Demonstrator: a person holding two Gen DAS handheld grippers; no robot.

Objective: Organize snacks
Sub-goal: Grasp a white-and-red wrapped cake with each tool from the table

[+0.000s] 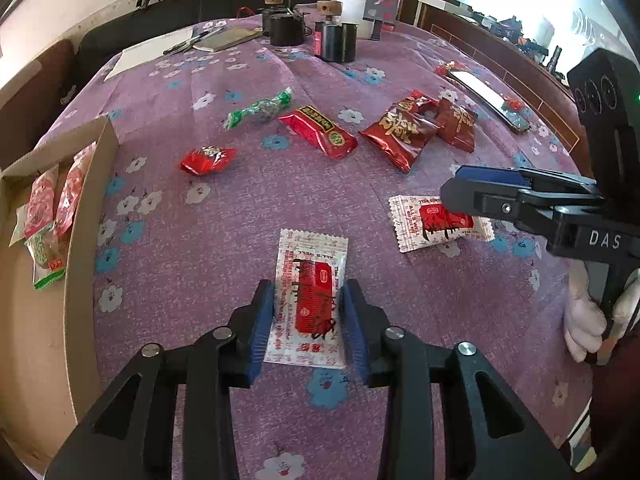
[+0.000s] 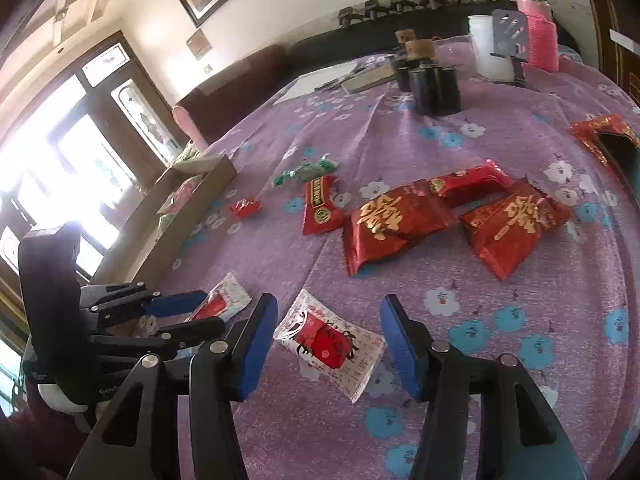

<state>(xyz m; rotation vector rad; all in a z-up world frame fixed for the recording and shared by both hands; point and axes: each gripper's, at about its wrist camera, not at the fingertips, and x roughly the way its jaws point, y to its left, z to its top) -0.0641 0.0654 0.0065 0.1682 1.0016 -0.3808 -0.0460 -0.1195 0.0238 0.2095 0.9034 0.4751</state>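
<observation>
Snack packets are seen scattered on a purple floral tablecloth (image 1: 200,240).

Left wrist view: the left gripper (image 1: 308,320) is shown with its blue pads set against both long edges of a white sachet with a red panel (image 1: 310,300); the jaws are narrowed to the sachet's width, and the sachet lies flat on the cloth. Only fragments of print can be read on it ("ALL'S WELL"). At 3 o'clock the right gripper (image 1: 456,186) is seen from the side, its body marked "DAS", poised over a second white-and-red sachet (image 1: 436,222); its jaw gap cannot be judged here. At 9 o'clock a cardboard box (image 1: 90,184) holds pink and green packets. Toward 12 o'clock lie a small red candy (image 1: 206,159), a green-wrapped sweet (image 1: 258,109), a red bar (image 1: 318,130) and two dark red pouches (image 1: 404,132) with gold characters.

Right wrist view: the right gripper (image 2: 328,342) is shown with jaws spread wide, the second sachet (image 2: 330,338) lying between them untouched. At 9 o'clock the left gripper (image 2: 192,312) is seen at the first sachet (image 2: 222,300).
</observation>
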